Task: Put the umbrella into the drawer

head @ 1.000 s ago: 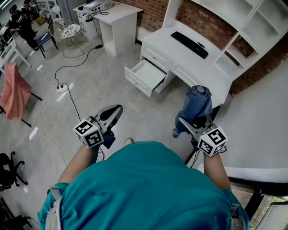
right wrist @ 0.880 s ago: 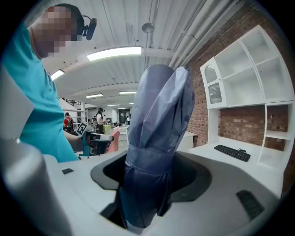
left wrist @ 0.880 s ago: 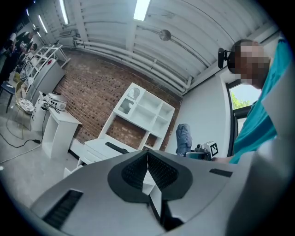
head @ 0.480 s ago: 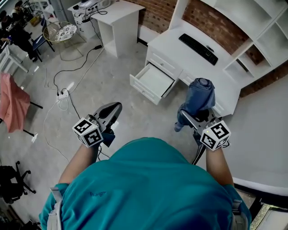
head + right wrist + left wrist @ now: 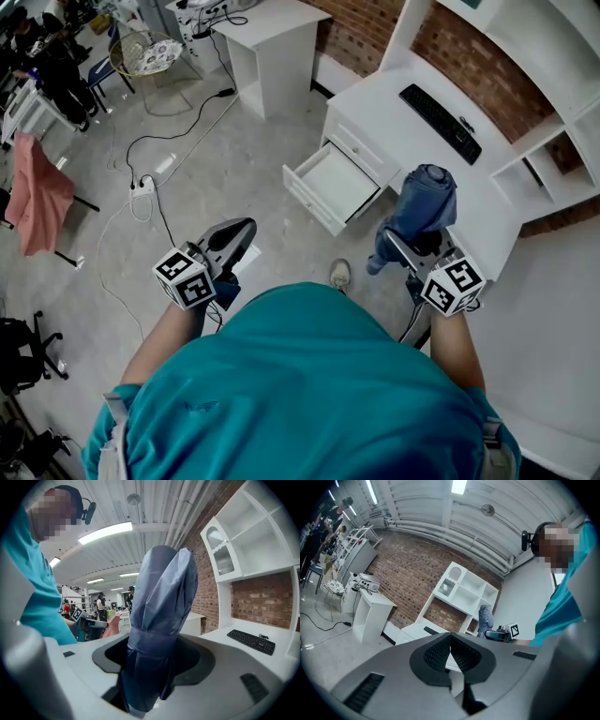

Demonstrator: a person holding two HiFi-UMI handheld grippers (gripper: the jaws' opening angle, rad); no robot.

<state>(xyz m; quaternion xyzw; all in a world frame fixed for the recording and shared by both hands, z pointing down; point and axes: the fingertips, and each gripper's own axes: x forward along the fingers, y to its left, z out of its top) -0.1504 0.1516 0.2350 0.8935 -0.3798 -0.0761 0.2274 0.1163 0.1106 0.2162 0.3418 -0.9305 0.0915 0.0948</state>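
Observation:
A folded blue umbrella [image 5: 422,211] stands upright in my right gripper [image 5: 412,248], which is shut on it; in the right gripper view the umbrella [image 5: 157,625] fills the gap between the jaws. The open white drawer [image 5: 333,183] sticks out of the white desk [image 5: 412,141], ahead and left of the umbrella. It looks empty. My left gripper [image 5: 230,239] hangs over the floor, shut with nothing in it; the left gripper view shows its pads [image 5: 461,656] meeting.
A black keyboard [image 5: 441,111] lies on the desk below white shelves [image 5: 525,56]. A small white table [image 5: 267,37] stands at the back. Cables and a power strip [image 5: 143,185] lie on the floor at left. A pink cloth [image 5: 37,192] hangs far left. My shoe [image 5: 340,275] shows below the drawer.
I have walked closer to the desk; the drawer and desk have shifted right and nearer in the head view. Both grippers keep their pose, the umbrella still held.

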